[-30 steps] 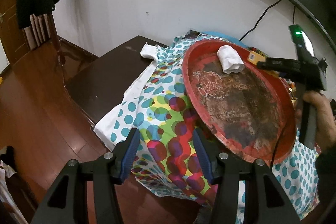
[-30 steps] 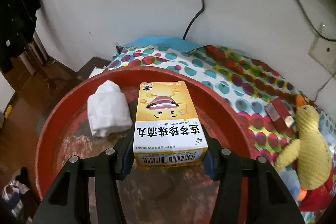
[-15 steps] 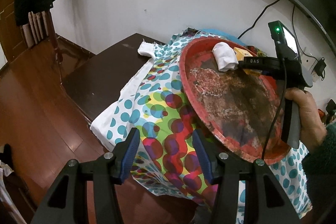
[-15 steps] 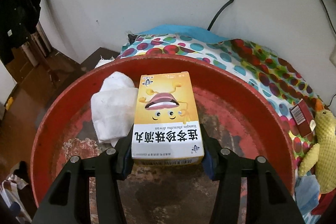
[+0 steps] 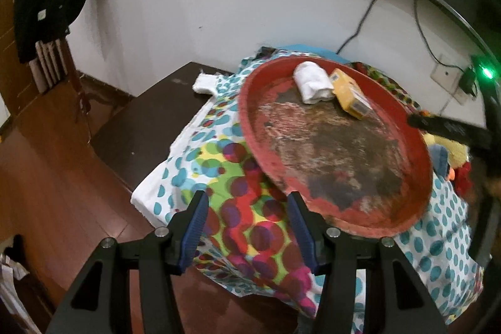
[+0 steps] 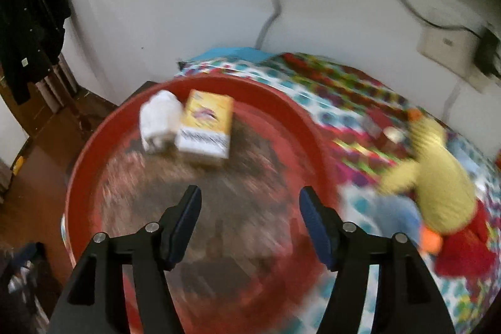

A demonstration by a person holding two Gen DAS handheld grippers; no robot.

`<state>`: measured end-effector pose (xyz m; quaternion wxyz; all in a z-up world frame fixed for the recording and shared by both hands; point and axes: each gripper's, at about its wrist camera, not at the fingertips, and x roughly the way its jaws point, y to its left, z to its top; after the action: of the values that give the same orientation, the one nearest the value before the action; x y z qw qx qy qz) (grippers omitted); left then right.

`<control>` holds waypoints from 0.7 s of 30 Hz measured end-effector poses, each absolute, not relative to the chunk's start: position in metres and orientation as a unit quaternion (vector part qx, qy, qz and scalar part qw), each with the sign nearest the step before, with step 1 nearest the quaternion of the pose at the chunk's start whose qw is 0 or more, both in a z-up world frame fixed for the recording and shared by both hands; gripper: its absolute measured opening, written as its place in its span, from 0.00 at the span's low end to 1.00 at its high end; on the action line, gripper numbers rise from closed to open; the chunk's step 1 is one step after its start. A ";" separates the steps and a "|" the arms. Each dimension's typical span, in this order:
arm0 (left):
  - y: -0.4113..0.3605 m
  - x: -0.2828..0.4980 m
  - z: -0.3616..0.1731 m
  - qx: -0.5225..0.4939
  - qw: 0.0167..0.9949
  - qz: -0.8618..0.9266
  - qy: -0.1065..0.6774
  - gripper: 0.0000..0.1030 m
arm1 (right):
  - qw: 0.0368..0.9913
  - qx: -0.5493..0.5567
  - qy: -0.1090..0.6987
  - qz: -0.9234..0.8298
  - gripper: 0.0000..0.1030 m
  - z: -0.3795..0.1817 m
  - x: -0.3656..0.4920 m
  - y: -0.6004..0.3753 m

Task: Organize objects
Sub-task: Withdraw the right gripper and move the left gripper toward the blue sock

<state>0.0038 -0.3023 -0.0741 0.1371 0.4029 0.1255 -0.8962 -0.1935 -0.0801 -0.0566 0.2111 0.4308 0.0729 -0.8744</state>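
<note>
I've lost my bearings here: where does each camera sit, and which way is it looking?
Left wrist: on the left gripper, angled down at the red tray's near edge; its open fingers show.
Right wrist: on the right gripper, above the tray, open fingers empty.
Both share the tray, yellow box, white cloth roll and plush duck.

tray (image 5: 250,127): red, worn brown-grey patches
box (image 6: 205,124): yellow, white band
rolled cloth (image 5: 313,82): white
tablecloth (image 5: 219,165): white, teal dots, multicolour circles
plush duck (image 6: 438,177): yellow, red base
gripper pads (image 6: 313,224): blue

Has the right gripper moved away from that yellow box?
Yes. The right gripper has pulled back toward the red tray's near side, jaws just opened, leaving the yellow box beside the white roll.
</note>
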 end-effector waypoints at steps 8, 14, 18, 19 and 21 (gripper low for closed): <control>-0.257 0.001 -0.070 0.400 0.104 -0.907 0.084 0.52 | 0.109 0.409 0.095 -0.901 0.74 -0.050 -0.172 0.053; -0.210 -0.001 -0.073 0.408 0.060 -0.910 0.040 0.52 | 0.062 0.409 0.084 -0.907 0.75 -0.056 -0.174 0.135; -0.177 0.000 -0.078 0.410 0.021 -0.912 0.014 0.52 | 0.066 0.419 0.069 -0.903 0.75 -0.071 -0.179 0.158; -0.168 0.001 -0.078 0.408 0.010 -0.913 0.004 0.52 | 0.067 0.418 0.070 -0.903 0.76 -0.075 -0.178 0.162; -0.153 0.003 -0.079 0.405 -0.002 -0.914 -0.015 0.53 | 0.076 0.418 0.066 -0.903 0.78 -0.082 -0.180 0.164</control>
<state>0.0026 -0.1534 -0.0788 -0.0024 0.4047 -0.0152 -0.9143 -0.1802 0.1642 -0.0816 0.0759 0.4181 0.0658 -0.9028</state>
